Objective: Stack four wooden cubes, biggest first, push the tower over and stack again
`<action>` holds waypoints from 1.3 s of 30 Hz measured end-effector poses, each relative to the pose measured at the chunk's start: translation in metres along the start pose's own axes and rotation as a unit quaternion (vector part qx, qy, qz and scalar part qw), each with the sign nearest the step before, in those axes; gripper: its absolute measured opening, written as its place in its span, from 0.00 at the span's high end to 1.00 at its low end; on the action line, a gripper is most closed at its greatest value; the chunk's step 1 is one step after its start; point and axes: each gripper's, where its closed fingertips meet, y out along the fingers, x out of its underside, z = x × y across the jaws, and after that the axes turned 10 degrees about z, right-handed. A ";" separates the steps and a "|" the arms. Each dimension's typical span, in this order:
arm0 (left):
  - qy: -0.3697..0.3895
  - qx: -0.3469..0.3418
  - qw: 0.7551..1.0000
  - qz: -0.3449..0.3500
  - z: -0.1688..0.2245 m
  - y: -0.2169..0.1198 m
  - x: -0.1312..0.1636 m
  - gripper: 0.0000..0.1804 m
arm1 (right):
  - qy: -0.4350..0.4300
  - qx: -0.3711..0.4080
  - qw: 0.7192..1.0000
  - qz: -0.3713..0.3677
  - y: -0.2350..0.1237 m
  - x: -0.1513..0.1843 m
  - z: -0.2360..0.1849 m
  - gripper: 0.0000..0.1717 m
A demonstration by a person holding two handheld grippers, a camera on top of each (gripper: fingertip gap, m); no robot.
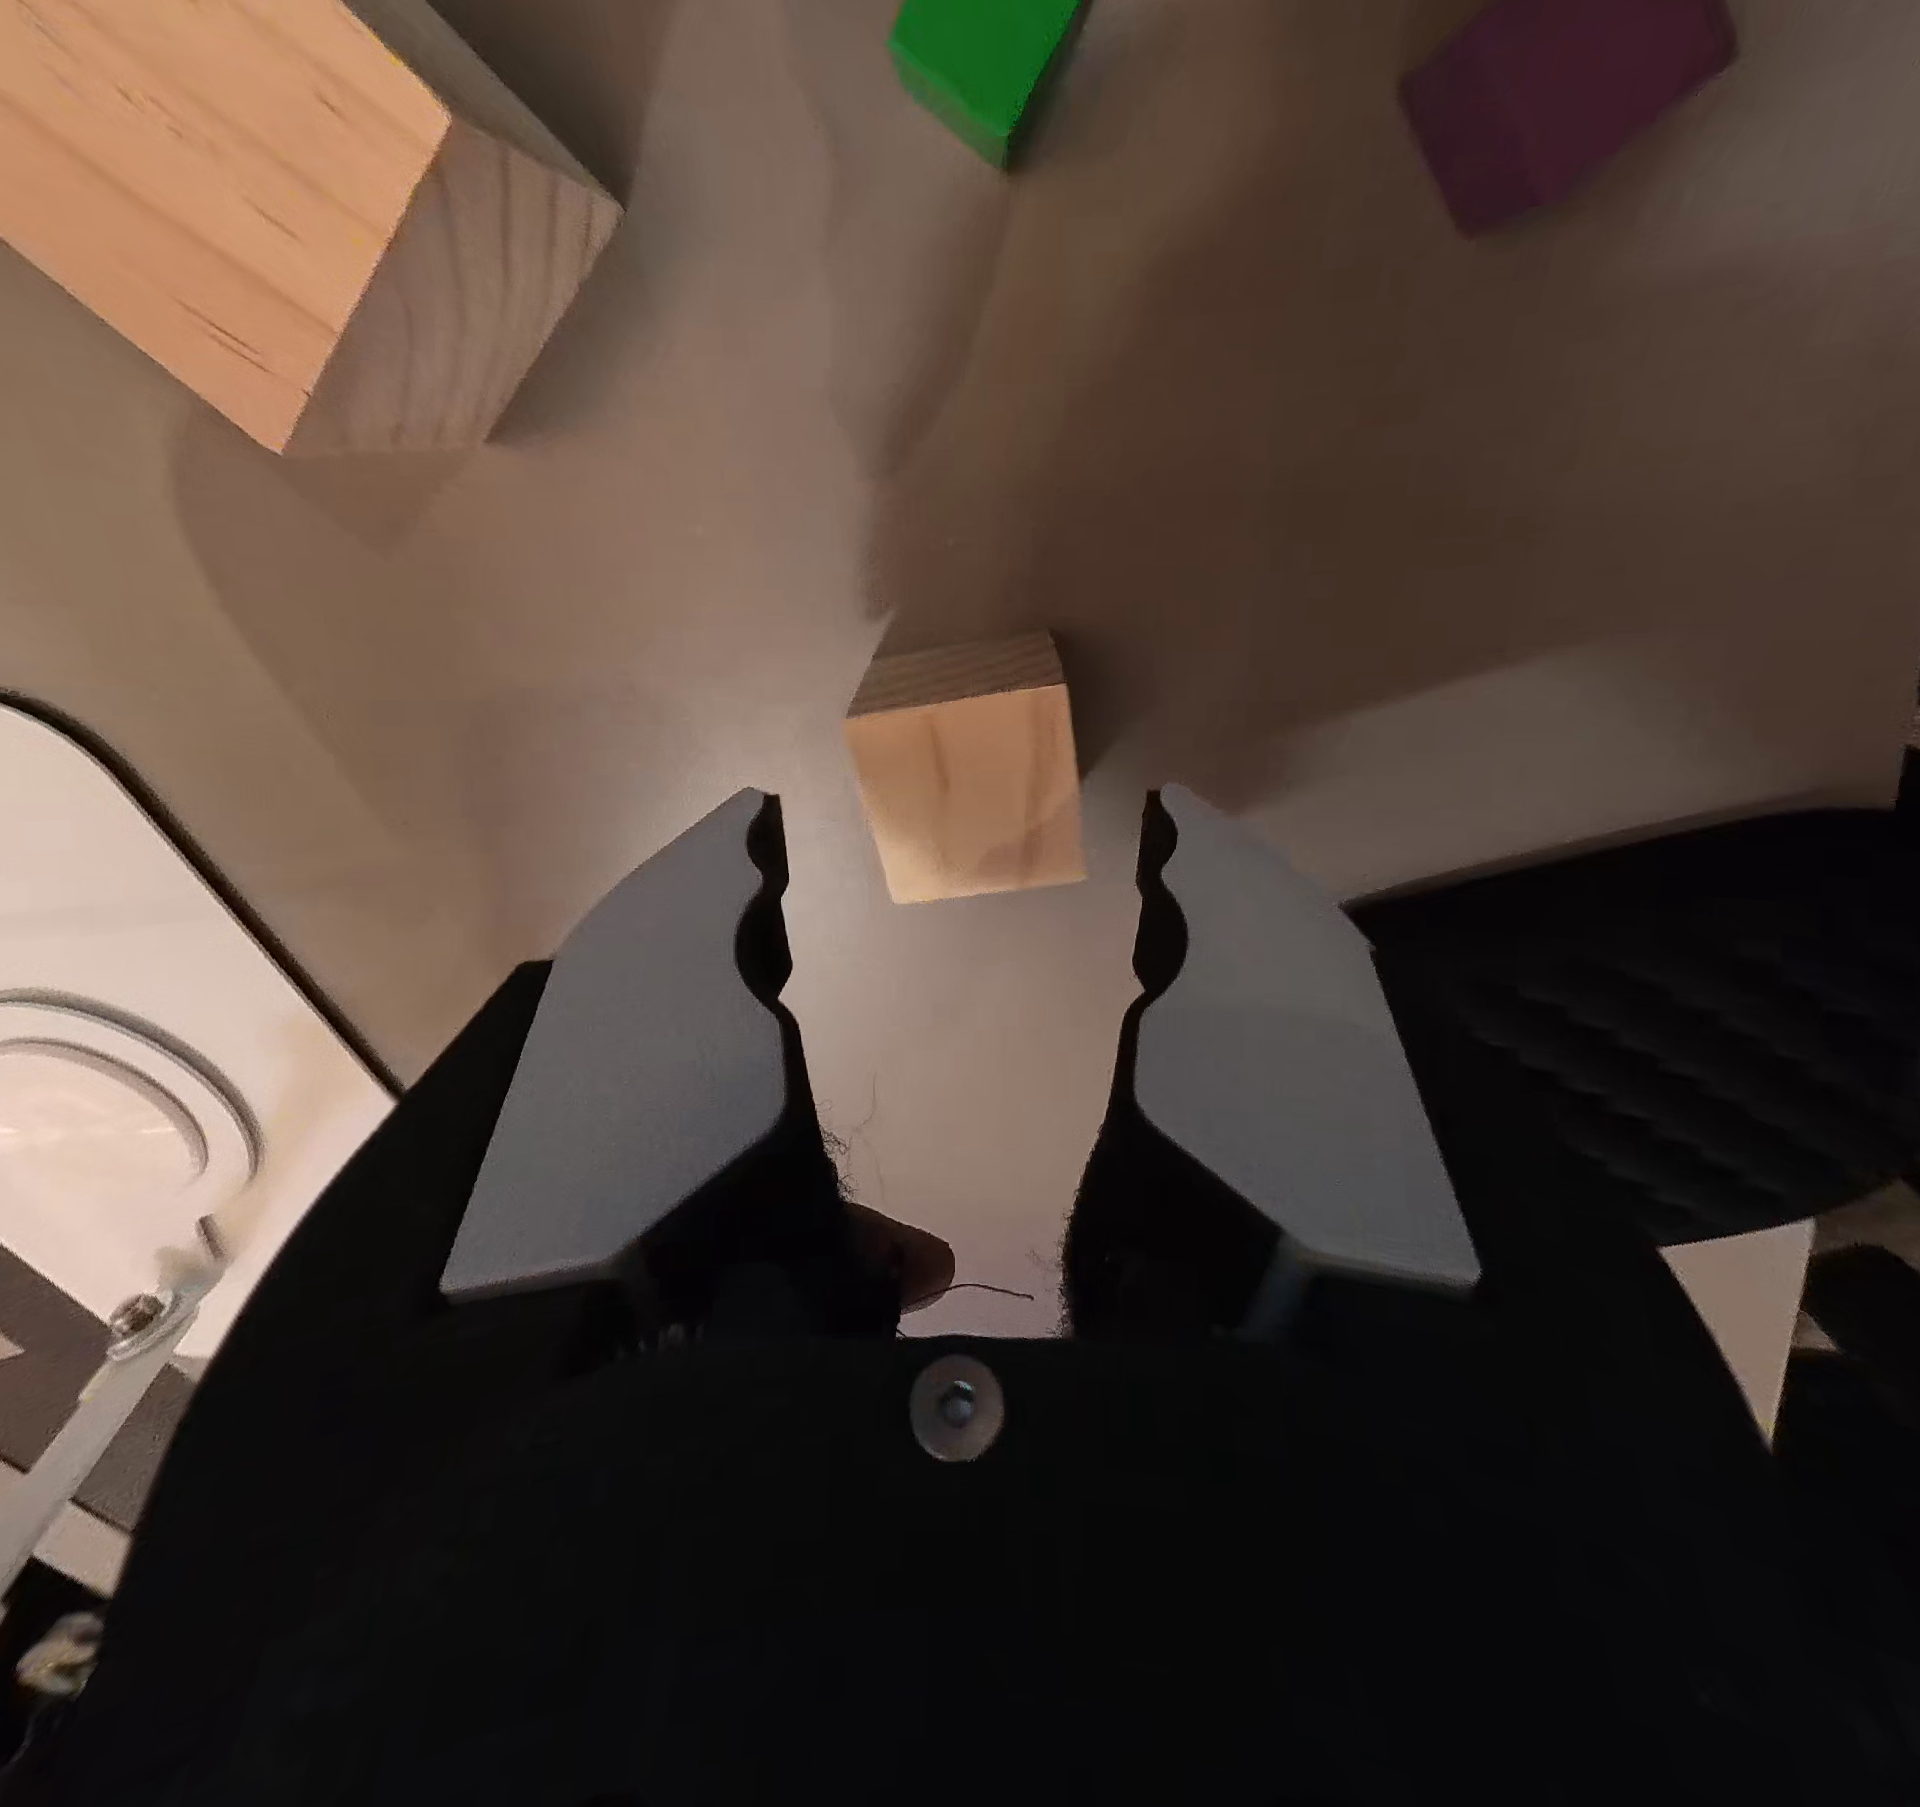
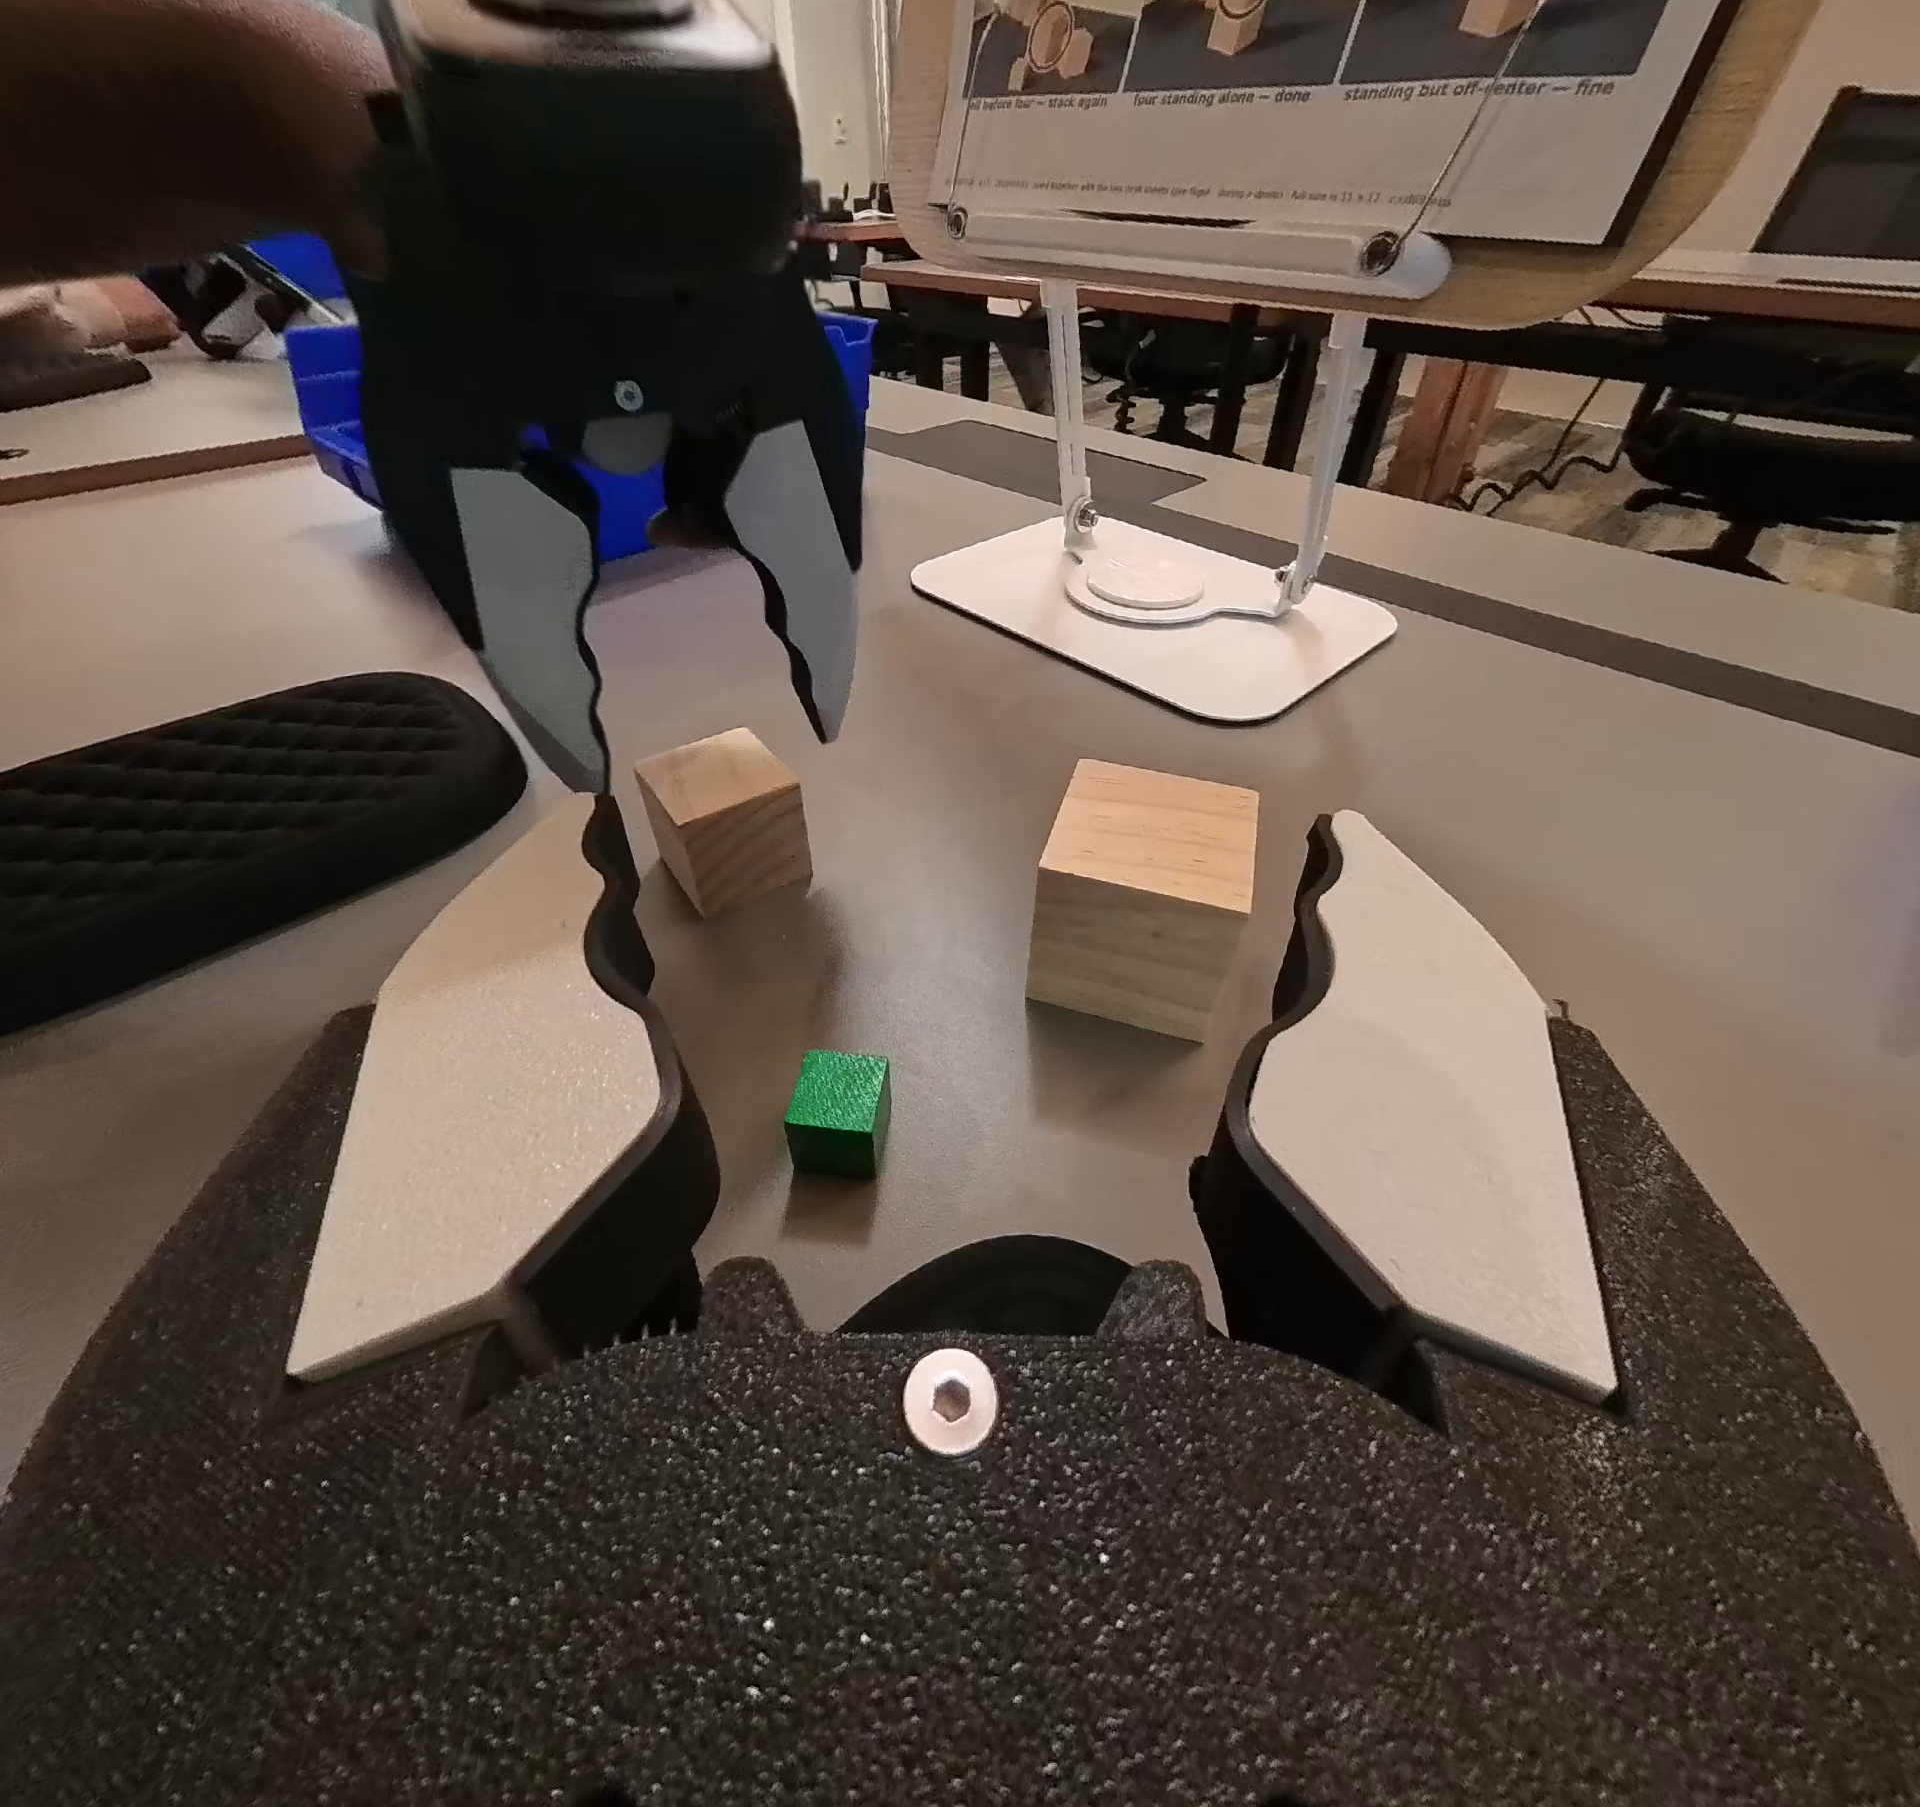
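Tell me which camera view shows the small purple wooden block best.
The left wrist view: the small purple wooden block lies at its upper right on the table, slightly blurred, beyond the green block. The right wrist view does not show it at all.

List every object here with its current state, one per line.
left gripper: open, above the small wooden cube, holding nothing
right gripper: open wide, holding nothing
small wooden cube: on the table, free
large wooden cube: on the table, upright
green cube: on the table, free
purple block: on the table
stand: upright, holding a sheet
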 end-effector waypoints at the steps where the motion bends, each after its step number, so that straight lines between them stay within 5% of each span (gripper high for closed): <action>1: 0.000 0.000 1.000 -0.006 -0.001 0.002 0.003 0.64 | 0.002 0.000 1.000 0.001 0.000 0.000 0.000 0.31; 11: -0.014 0.023 0.999 -0.019 -0.003 -0.005 0.005 0.76 | 0.007 0.001 1.000 0.003 -0.001 -0.001 0.001 0.32; 18: -0.144 -0.060 0.987 0.027 -0.058 -0.051 -0.052 0.76 | 0.003 0.005 1.000 -0.004 0.000 0.001 0.002 0.33; 22: -0.268 -0.077 0.959 0.041 -0.074 -0.041 -0.084 0.76 | 0.008 0.007 1.000 -0.001 0.000 0.001 0.003 0.33; 29: -0.291 -0.083 0.953 -0.013 -0.082 -0.020 -0.090 0.76 | 0.005 0.007 1.000 -0.003 0.000 0.001 0.003 0.33; 39: -0.322 -0.085 0.943 -0.001 -0.091 -0.012 -0.096 0.76 | 0.007 0.007 1.000 -0.007 0.001 0.003 0.003 0.33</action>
